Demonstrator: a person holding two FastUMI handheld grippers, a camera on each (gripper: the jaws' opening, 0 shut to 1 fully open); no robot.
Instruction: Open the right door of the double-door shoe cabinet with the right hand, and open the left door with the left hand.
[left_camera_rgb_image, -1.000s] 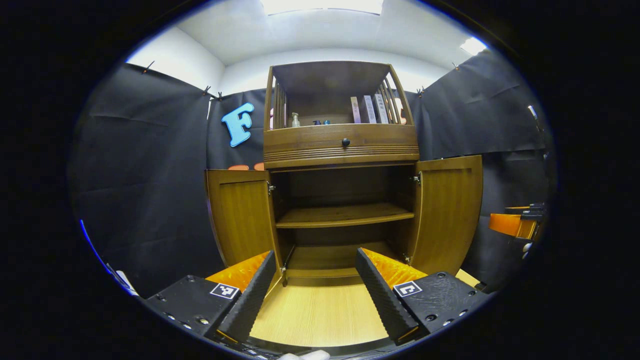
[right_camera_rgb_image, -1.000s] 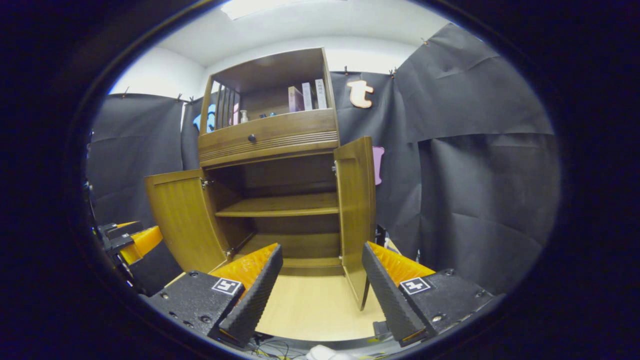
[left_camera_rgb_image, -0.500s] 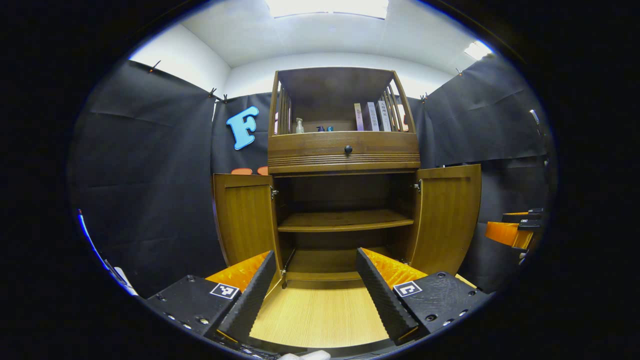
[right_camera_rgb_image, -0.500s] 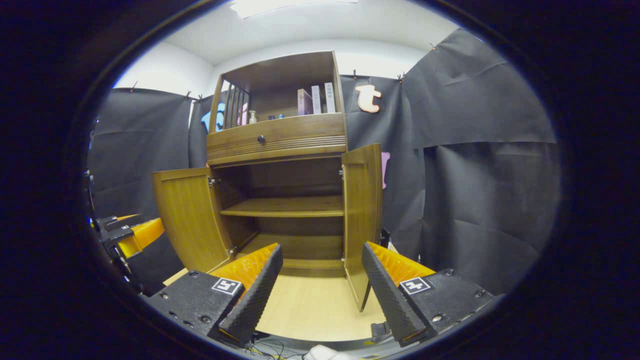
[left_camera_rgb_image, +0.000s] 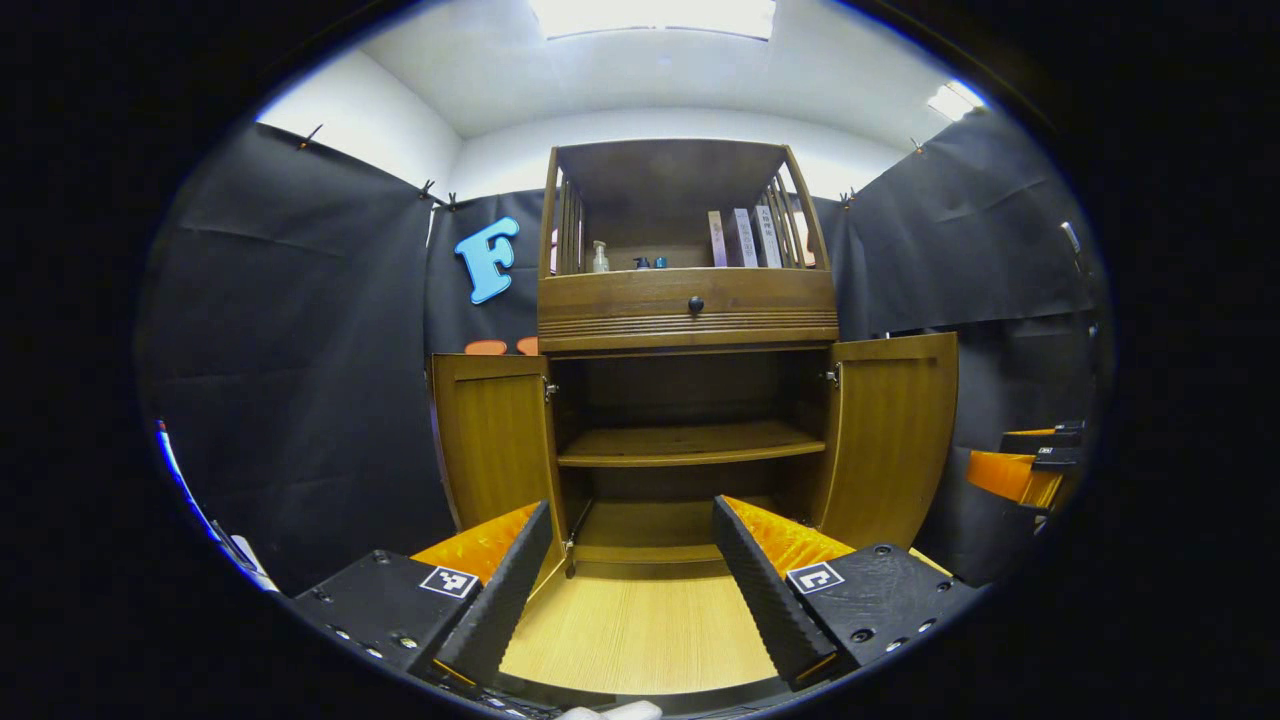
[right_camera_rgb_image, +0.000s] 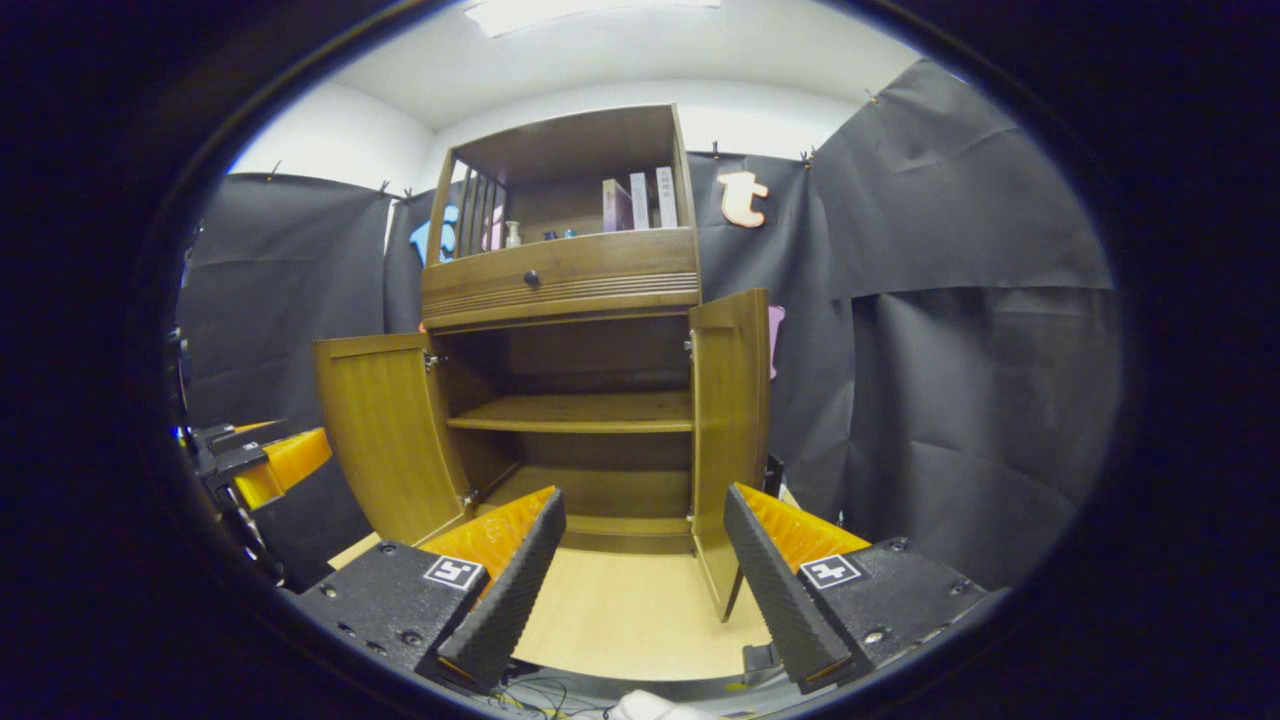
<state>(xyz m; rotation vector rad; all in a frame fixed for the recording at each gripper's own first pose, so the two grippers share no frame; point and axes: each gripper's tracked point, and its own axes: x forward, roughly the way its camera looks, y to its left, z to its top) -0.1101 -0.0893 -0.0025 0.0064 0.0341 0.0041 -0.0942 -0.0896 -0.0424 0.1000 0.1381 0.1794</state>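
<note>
Shoe cabinet (left_camera_rgb_image: 686, 310): wooden, seen head-on in the left gripper view, standing on a pale wood floor (left_camera_rgb_image: 640, 630) against the black cloth wall (left_camera_rgb_image: 300, 380). In the right gripper view the shoe cabinet (right_camera_rgb_image: 560, 280) is seen from its right side.

Left door (left_camera_rgb_image: 495, 440): swung fully open to the cabinet's left, its inner face turned forward. Also seen in the right gripper view (right_camera_rgb_image: 385, 430).

Right door (left_camera_rgb_image: 890, 435): swung open to the cabinet's right. In the right gripper view the right door (right_camera_rgb_image: 728, 420) is presented nearly edge-on.

Lower compartment: exposed; one inner shelf (left_camera_rgb_image: 690, 442) is seen across its middle, nothing being made out on it.

Drawer (left_camera_rgb_image: 688, 300): located above the doors, closed, fitted with a dark round knob (left_camera_rgb_image: 695, 302).

Upper open shelf: a small bottle (left_camera_rgb_image: 599, 256) at the left and several upright books (left_camera_rgb_image: 740, 238) at the right are held.

Left gripper (left_camera_rgb_image: 632, 560): jaws held apart, nothing between them; kept in front of the cabinet, clear of both doors. Its side is seen at the left margin of the right gripper view (right_camera_rgb_image: 265, 470).

Right gripper (right_camera_rgb_image: 645, 550): jaws held apart, nothing between them; kept in front of the right door without contact. It is seen at the right margin of the left gripper view (left_camera_rgb_image: 1025, 465).
</note>
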